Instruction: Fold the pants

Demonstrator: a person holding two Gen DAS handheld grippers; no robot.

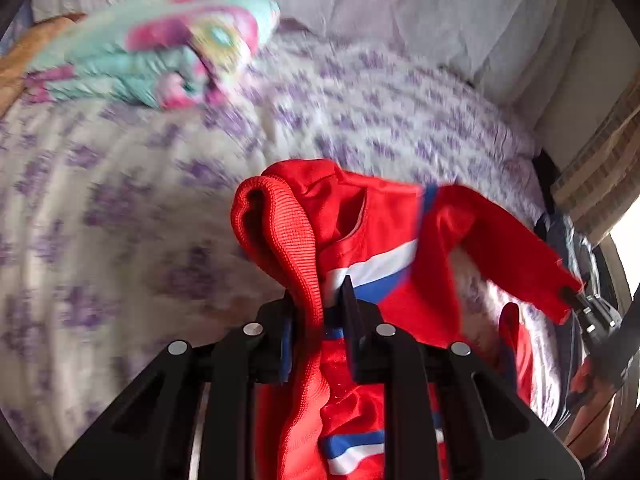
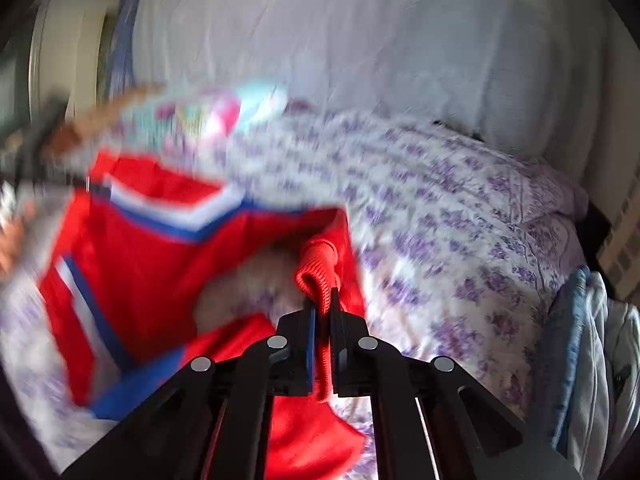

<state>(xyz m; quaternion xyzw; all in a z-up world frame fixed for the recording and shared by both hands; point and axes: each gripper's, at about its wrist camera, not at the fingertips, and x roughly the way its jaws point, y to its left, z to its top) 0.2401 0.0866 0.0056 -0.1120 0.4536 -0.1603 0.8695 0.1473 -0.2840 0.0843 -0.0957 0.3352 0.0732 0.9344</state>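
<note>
The red pants (image 1: pixel 360 220) with white and blue stripes hang lifted above the bed between both grippers. My left gripper (image 1: pixel 318 300) is shut on the ribbed red waistband and fabric. My right gripper (image 2: pixel 323 304) is shut on a ribbed red cuff (image 2: pixel 318 268), with the rest of the pants (image 2: pixel 160 248) stretched to its left. In the left wrist view the right gripper (image 1: pixel 576 300) pinches the far end of a leg at the right edge. In the right wrist view the left gripper (image 2: pixel 36 148) shows blurred at the left.
The bed has a white cover with purple flowers (image 1: pixel 380 112) (image 2: pixel 460 216). A folded turquoise and pink cloth (image 1: pixel 160 56) lies at the far left of the bed. A pale pillow (image 2: pixel 360 40) stands behind. Blue and white fabric (image 2: pixel 580 340) hangs at the bed's right edge.
</note>
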